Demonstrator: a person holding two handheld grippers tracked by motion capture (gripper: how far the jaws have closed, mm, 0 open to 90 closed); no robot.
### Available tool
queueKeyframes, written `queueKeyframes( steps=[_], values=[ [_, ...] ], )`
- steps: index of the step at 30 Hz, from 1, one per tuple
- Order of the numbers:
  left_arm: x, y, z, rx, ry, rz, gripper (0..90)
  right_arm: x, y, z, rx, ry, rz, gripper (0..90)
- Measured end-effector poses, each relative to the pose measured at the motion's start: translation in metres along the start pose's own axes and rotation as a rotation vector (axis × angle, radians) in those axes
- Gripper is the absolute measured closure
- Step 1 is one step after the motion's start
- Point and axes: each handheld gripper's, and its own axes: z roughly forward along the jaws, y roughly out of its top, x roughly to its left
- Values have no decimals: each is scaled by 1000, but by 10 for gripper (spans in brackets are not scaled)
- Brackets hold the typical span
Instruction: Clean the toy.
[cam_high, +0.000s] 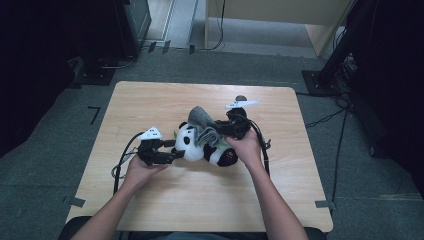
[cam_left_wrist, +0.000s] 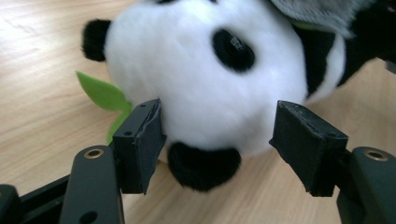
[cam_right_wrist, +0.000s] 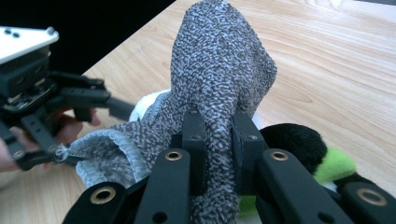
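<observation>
Right tongs (cam_right_wrist: 218, 140) pinch sock (cam_right_wrist: 219, 74); left tongs (cam_left_wrist: 219, 140) seemingly open.

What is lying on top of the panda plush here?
A grey knitted sock drapes over the panda plush, pinched by the right gripper. The panda's white head and black limbs show; the body under the sock is hidden.

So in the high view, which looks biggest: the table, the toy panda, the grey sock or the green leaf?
Largest to smallest, as they look in the high view:
1. table
2. toy panda
3. grey sock, though the panda hides part of it
4. green leaf, just a sliver
</observation>
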Motion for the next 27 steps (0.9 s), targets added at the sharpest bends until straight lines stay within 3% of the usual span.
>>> queueKeyframes(
  steps=[4, 10, 18, 21, 27],
  values=[
    [-4, -4, 4, -4, 26, 29, 285, -4, 3, 2, 10, 4, 7, 797],
    [-3, -6, 16, -46, 47, 37, 250, -7, 11, 7, 26, -21, -8, 798],
    [3, -8, 32, -96, 83, 83, 204, -12, 13, 11, 45, -43, 2, 802],
    [4, -9, 35, -105, 87, 82, 245, -13, 13, 13, 49, -48, 4, 804],
    [1, -5, 36, -85, 120, 109, 515, -13, 14, 10, 32, -55, 17, 803]
  ],
)
